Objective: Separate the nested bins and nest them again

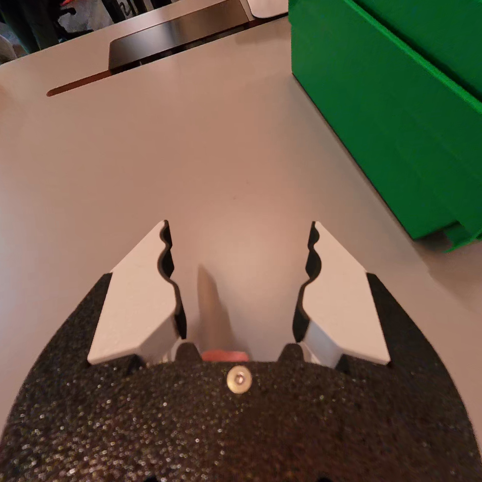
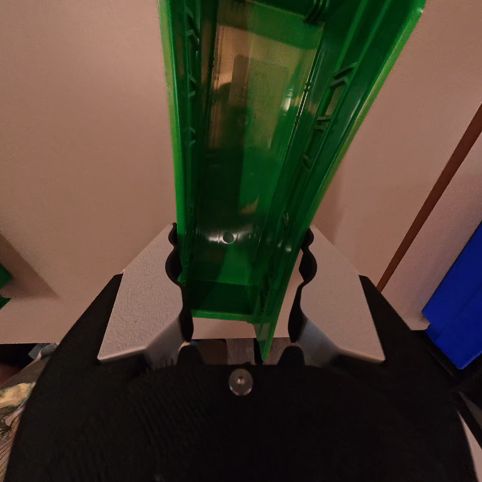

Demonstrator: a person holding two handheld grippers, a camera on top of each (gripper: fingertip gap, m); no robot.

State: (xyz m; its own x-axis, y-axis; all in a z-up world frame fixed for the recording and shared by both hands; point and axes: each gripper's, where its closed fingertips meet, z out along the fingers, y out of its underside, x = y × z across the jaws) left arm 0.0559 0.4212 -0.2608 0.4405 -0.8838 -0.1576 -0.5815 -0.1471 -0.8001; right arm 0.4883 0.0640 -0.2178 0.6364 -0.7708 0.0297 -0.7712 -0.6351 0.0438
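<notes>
The jaws of the right gripper (image 2: 241,260) are closed on a narrow green bin (image 2: 250,156), which is gripped by its two long side walls near one end. The bin is seen from its open side, running away from the camera; its glossy interior is seen to hold nothing, only reflections and a small round hole in the floor. It is held above the pale bench (image 2: 78,130). A blue bin (image 2: 453,307) is seen at the right edge, its contents hidden.

The jaws of the left gripper (image 1: 240,260) are spread wide with nothing between them, over bare bench (image 1: 182,156). Green bins (image 1: 391,117) stand on the bench to the right and ahead, one nested in another; their insides are not shown.
</notes>
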